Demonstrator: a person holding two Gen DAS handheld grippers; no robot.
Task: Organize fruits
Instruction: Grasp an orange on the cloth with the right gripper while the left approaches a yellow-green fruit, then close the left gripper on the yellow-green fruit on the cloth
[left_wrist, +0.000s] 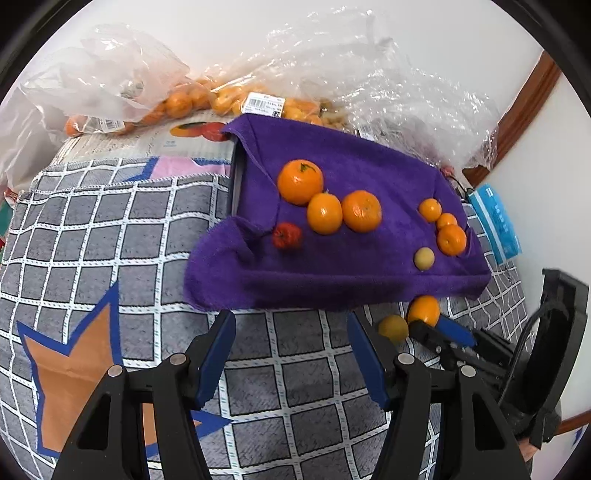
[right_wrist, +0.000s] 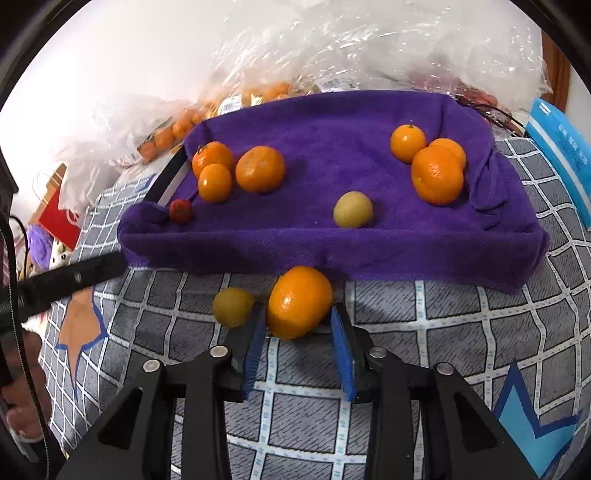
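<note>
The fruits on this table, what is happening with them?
A person is sorting fruit with two hand-held grippers. The right gripper has its blue pads around a large orange mandarin on the grey checked cloth, beside a small yellow fruit. The left gripper hangs open. Other fruits lie on the purple towel.

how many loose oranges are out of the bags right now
7: three clustered at the purple towel's left, three at its right, one on the checked cloth between the right tongs. Bagged ones excluded.

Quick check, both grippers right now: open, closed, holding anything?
Left gripper: open, nothing between its fingers, above the checked cloth.
Right gripper: fingers on either side of the orange; contact cannot be told.
</note>
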